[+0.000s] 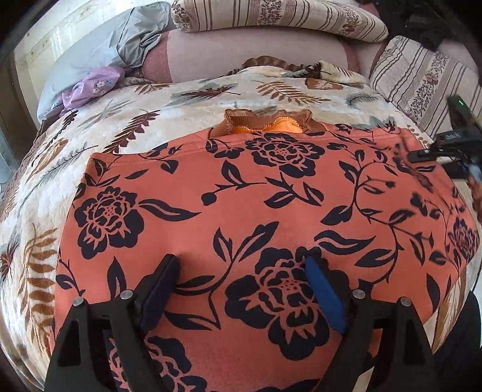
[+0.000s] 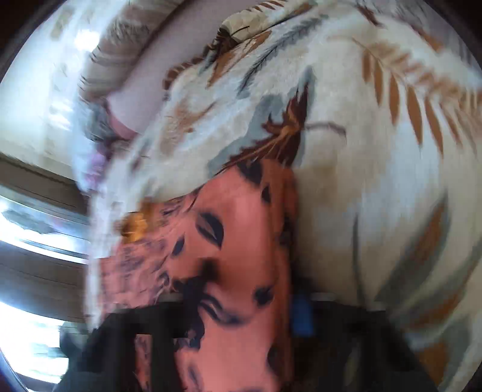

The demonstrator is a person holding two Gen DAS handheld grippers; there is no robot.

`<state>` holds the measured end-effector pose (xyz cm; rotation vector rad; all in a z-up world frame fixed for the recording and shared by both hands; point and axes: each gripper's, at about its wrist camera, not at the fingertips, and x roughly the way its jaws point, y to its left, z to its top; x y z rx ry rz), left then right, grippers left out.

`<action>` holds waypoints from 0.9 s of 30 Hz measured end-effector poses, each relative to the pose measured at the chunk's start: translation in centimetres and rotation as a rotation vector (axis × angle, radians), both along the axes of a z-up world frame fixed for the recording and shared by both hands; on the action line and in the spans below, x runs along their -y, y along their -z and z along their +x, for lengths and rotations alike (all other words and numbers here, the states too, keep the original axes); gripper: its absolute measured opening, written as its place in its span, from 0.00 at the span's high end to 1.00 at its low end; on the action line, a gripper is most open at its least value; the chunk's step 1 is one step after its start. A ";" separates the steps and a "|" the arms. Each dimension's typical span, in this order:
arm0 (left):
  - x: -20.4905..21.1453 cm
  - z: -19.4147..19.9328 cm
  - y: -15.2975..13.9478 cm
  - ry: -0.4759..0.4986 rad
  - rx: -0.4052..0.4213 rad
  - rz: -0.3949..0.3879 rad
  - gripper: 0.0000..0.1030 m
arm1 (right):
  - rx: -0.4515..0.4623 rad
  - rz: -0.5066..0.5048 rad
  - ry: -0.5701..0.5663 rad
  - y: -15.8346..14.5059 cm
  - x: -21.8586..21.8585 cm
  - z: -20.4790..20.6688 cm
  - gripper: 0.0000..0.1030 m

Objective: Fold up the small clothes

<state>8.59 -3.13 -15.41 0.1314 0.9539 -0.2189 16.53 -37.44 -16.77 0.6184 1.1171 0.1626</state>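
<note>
Item: orange floral garment (image 1: 256, 211), salmon-orange cloth printed with dark navy roses and leaves, lying spread flat on the leaf-print blanket (image 1: 99, 126) and covering most of the near part of it. A brown ruffled collar (image 1: 265, 120) with a bright orange lining is showing at the garment's far edge, resting on the blanket. The left gripper (image 1: 241, 265) is hovering low over the near part of the garment, its two black fingers standing wide apart with a printed rose between them; the pads are not pinching any cloth, and whether the tips are touching the surface cannot be told. The right gripper (image 2: 241, 304) is working at the garment's right-hand edge; in its own blurred view a band of the orange cloth is running up between its narrowed fingers, the blue pad (image 2: 301, 316) lying against the cloth's right side, so it is pinching that edge. Beyond the garment, at the blanket's far left corner, a lilac flowered cloth (image 1: 90, 87) is lying crumpled against a grey pillow (image 1: 99, 51). Behind the blanket a mauve sofa back (image 1: 256, 57) is running across, with striped floral cushions (image 1: 277, 18) sitting on top and to the garment's far right.
</note>
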 end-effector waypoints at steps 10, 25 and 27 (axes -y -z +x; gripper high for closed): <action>-7.7 -1.2 -2.7 -0.195 0.029 -0.076 0.16 | 0.038 -0.163 0.242 -2.3 1.8 -2.8 0.28; -16.8 -3.0 0.4 -0.351 -0.179 -0.224 0.53 | 0.048 0.221 0.049 0.8 -9.1 -12.1 0.25; -16.8 -3.4 -0.6 -0.340 -0.160 -0.204 0.53 | 0.065 0.258 0.111 -0.1 -7.6 -12.9 0.25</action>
